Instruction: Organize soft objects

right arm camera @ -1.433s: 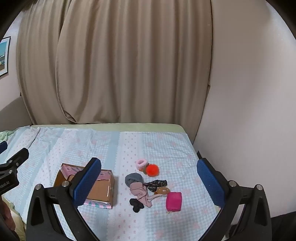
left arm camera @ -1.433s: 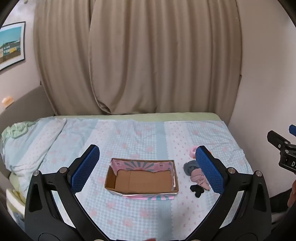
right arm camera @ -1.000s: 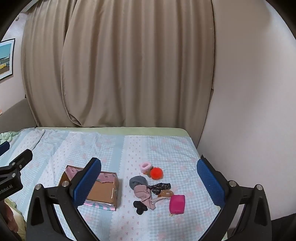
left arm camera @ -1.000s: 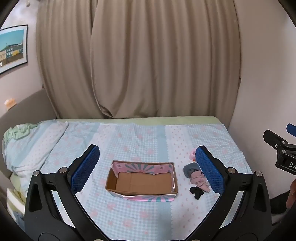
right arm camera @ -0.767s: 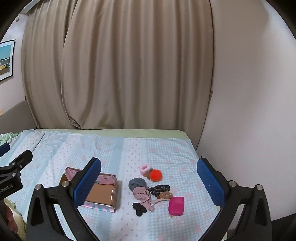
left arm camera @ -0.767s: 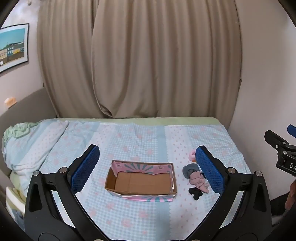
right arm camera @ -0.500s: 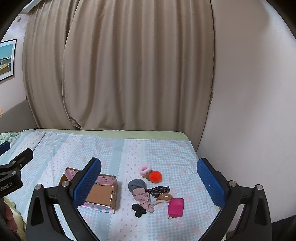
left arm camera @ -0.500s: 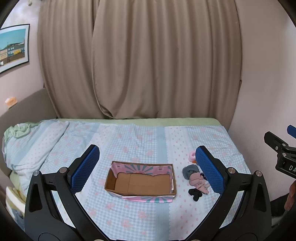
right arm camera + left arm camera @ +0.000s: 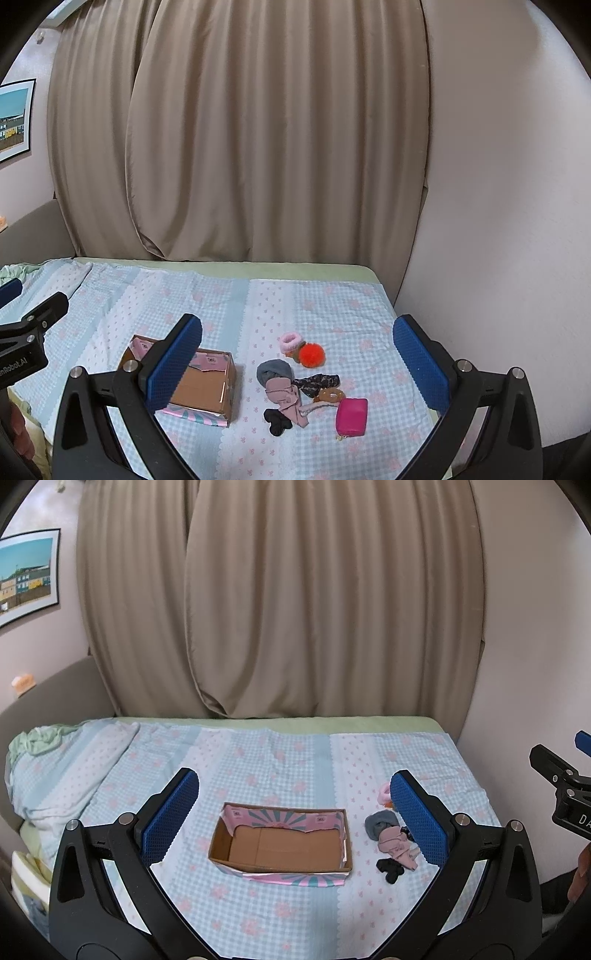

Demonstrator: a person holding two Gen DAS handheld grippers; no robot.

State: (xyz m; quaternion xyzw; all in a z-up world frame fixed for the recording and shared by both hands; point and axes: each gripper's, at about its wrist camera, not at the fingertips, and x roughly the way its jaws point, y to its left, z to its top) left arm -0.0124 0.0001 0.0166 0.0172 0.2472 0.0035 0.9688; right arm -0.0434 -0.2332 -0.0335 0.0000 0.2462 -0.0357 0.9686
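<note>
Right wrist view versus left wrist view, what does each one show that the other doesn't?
Only the right wrist view shows the magenta pouch and orange pompom clearly. Only the left shows the box's empty floor and the pillow. Both show the box, the grey sock, the pink cloth, the bedspread and the curtain.

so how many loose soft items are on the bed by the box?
8: pink scrunchie, orange pompom, grey sock, dusty-pink cloth, dark patterned scrunchie, brown piece, magenta pouch, black piece. Overlaps may hide more.
</note>
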